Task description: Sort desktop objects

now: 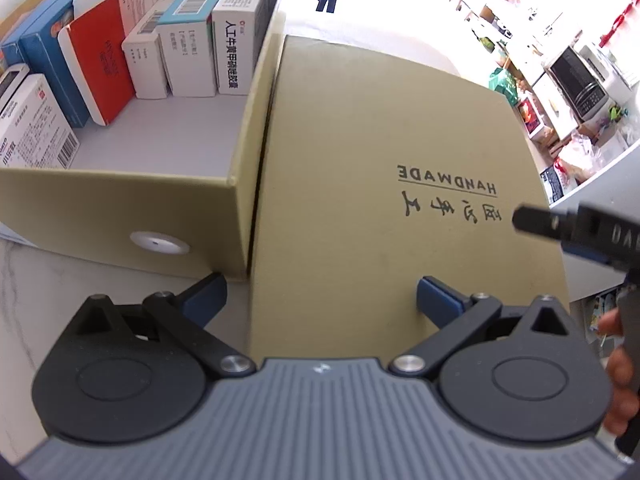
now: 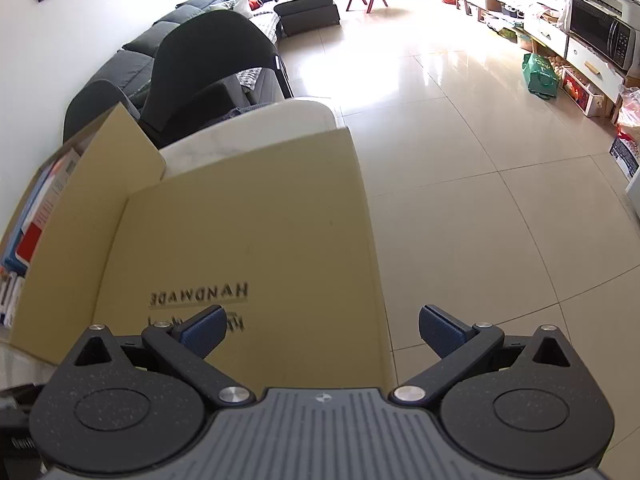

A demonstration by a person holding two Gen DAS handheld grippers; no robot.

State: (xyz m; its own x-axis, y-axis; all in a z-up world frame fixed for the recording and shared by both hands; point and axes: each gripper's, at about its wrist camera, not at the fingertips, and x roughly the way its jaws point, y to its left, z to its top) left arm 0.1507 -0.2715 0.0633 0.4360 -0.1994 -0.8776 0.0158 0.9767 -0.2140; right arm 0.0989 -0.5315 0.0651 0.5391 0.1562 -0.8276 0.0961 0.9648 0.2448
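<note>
An open tan cardboard box (image 1: 132, 208) holds several medicine cartons (image 1: 180, 48) standing in a row along its far side. Its tan lid (image 1: 392, 128), printed HANDMADE, lies flat right beside the box, to the right. My left gripper (image 1: 320, 300) is open over the lid's near left edge with nothing between its fingers. My right gripper (image 2: 322, 330) is open too, over the near right edge of the lid (image 2: 256, 216). The right gripper's black finger (image 1: 536, 222) shows at the right of the left wrist view, with a hand (image 1: 620, 376) below it.
The box (image 2: 80, 200) and lid rest on a white marble table (image 1: 52, 296). Beyond the table stand dark chairs (image 2: 208, 64), a grey sofa (image 2: 160, 40) and a tiled floor (image 2: 480, 160). Shelves with a microwave (image 2: 600, 36) line the right wall.
</note>
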